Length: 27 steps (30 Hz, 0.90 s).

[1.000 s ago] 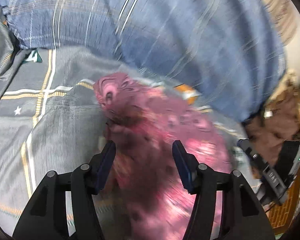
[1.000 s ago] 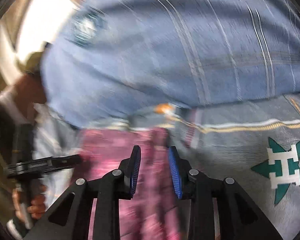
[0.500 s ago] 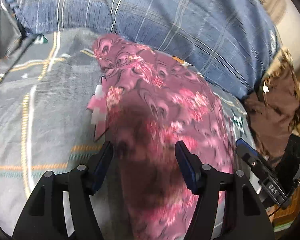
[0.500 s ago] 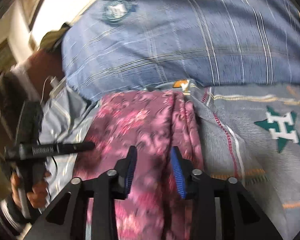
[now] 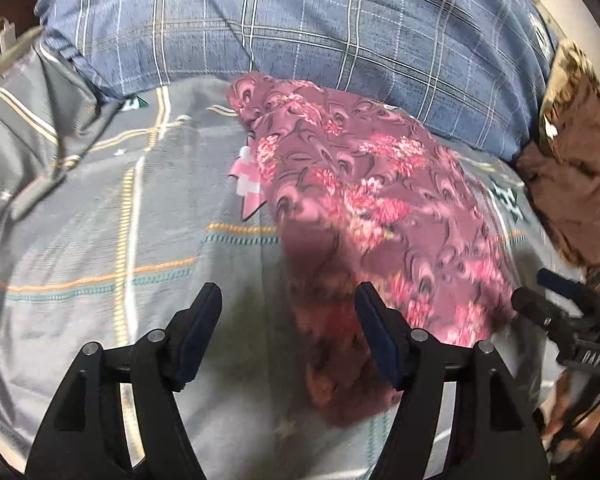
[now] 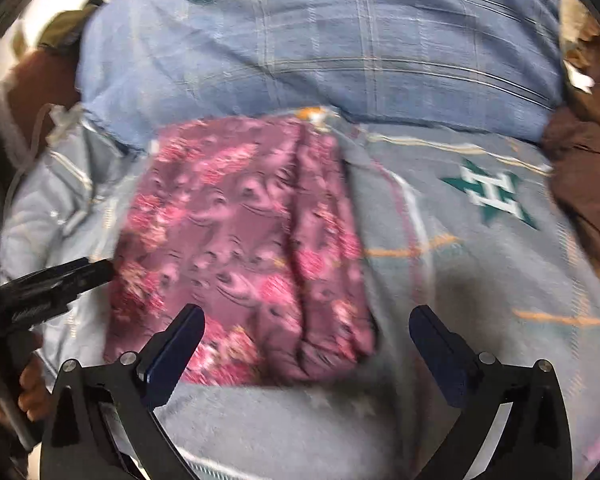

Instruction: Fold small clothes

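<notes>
A pink floral garment [image 5: 360,200] lies folded on the grey patterned bedsheet [image 5: 100,220], just in front of the blue pillow. My left gripper [image 5: 288,332] hovers over its near left corner with jaws opening; the cloth lies below its right finger and no pad presses on it. In the right wrist view the garment [image 6: 240,240] is a flat oblong. My right gripper [image 6: 306,340] stands above its near edge, jaws opening very wide and clear of the cloth. Each gripper appears in the other's view: the right gripper [image 5: 560,320] and the left gripper [image 6: 52,284].
A blue plaid pillow [image 5: 300,20] fills the back of the bed. Brown cloth [image 5: 572,184] is heaped at the right. A white charger and cable [image 5: 4,36] lie at the far left. A hand [image 6: 28,392] holds the left gripper's handle.
The right jaws went from nearly shut over the garment to wide open. Both grippers drew back from the cloth, the left one shifting left. The garment now lies flat on the sheet.
</notes>
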Motion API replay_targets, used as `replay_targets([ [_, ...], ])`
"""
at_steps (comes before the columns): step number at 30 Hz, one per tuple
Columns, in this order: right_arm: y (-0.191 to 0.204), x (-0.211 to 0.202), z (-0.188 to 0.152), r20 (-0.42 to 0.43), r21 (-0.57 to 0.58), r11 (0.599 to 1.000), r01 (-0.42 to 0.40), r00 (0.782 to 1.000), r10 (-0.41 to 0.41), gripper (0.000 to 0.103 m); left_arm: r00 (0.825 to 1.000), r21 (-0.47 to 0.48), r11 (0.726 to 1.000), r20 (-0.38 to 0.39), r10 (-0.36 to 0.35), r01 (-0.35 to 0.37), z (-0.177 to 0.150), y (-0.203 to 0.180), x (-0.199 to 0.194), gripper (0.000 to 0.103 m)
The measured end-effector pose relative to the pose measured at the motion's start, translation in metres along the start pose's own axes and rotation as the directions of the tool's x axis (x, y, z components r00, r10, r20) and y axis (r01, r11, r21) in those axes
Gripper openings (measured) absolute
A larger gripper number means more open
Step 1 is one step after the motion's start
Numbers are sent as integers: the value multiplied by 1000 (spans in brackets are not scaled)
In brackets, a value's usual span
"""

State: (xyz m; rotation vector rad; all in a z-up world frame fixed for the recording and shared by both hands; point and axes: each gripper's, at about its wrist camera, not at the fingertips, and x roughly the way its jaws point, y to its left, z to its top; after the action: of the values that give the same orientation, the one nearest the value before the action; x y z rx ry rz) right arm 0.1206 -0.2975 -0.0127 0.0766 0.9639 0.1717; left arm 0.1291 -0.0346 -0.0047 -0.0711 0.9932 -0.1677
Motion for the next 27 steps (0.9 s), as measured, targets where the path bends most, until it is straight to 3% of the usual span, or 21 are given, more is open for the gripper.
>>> replay_targets([
  [2,-1,-5,-7,-40,-20,1000,20,999,-21,103,1000,11,1000,13,15,-16,-5,2,-4,70],
  [6,7,-27,-26,20,-133,976,172,985,-171,103,995,48,996,60,76,-79,-17,4,-18,74],
  [8,9,-38,-35,50,-166,964,209,978,-203,103,991,59,991,69,113,-117,-21,4,-23,74],
  [14,11,-53,-39,88,-155,973,169,984,-157,103,968,110,966,121,220,-233,-33,-3,-35,74],
  [20,16,-56,-44,94,-160,975,158,985,-144,103,984,129,976,62,168,-175,-44,1,-38,74],
  [27,21,-58,-48,101,-177,970,166,984,-149,103,980,199,961,77,183,-195,-59,-6,-41,74],
])
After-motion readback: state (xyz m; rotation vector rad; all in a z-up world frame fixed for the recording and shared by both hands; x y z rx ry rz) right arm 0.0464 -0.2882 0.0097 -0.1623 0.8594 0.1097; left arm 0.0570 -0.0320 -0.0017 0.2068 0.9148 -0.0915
